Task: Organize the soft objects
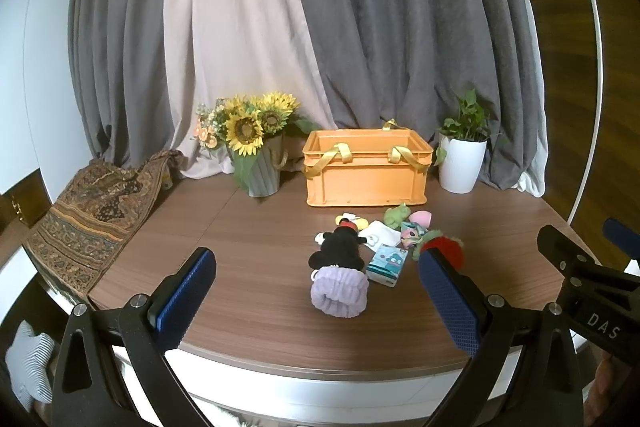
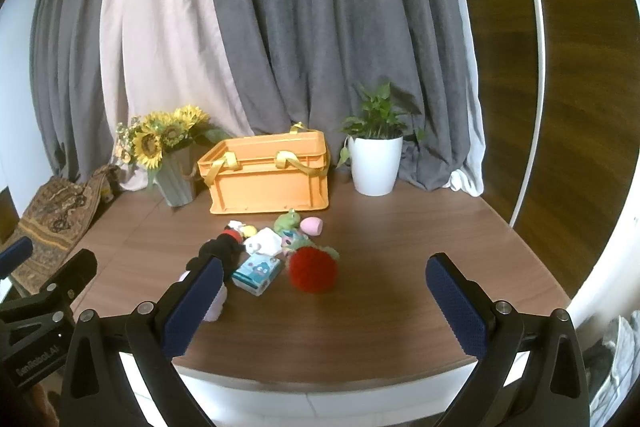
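Observation:
Soft things lie in a cluster mid-table in front of an empty orange crate (image 1: 366, 171) (image 2: 268, 179): a black mouse plush (image 1: 340, 247) (image 2: 224, 247), a purple wristband roll (image 1: 340, 293), a tissue pack (image 1: 387, 264) (image 2: 256, 273), a red strawberry plush (image 1: 450, 247) (image 2: 313, 269), a green frog (image 1: 396, 214) (image 2: 287, 219), a pink egg-shaped toy (image 1: 421, 218) (image 2: 311, 225) and a white cloth (image 1: 380, 235) (image 2: 264, 241). My left gripper (image 1: 316, 297) is open and empty at the table's near edge, short of the purple roll. My right gripper (image 2: 324, 301) is open and empty, short of the strawberry.
A sunflower vase (image 1: 260, 163) (image 2: 176, 179) stands left of the crate, a white potted plant (image 1: 460, 163) (image 2: 374, 167) to its right. A patterned cloth (image 1: 92, 219) drapes over the table's left edge. Curtains hang behind.

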The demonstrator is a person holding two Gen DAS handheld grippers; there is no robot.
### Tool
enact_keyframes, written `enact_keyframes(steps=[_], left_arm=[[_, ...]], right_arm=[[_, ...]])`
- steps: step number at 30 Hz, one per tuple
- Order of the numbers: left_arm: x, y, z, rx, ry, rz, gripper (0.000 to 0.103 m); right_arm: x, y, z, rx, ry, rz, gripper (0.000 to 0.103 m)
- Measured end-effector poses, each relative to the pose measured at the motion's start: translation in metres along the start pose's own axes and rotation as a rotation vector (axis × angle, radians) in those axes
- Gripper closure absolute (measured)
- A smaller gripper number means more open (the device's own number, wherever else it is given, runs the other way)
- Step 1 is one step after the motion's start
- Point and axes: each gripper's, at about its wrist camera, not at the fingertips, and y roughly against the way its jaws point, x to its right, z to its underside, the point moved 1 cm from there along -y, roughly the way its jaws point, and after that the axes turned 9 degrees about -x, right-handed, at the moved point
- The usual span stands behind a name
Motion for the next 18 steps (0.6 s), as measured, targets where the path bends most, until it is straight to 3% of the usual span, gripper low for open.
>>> enact_keyframes(steps=[18], left_arm=[[0.0014,0.0007,0.0014,0.005,-0.003,0.007,0.0]], right_arm=[[0.0022,-0.0006,-0.0018,0.009,0.003,0.009,0.0]])
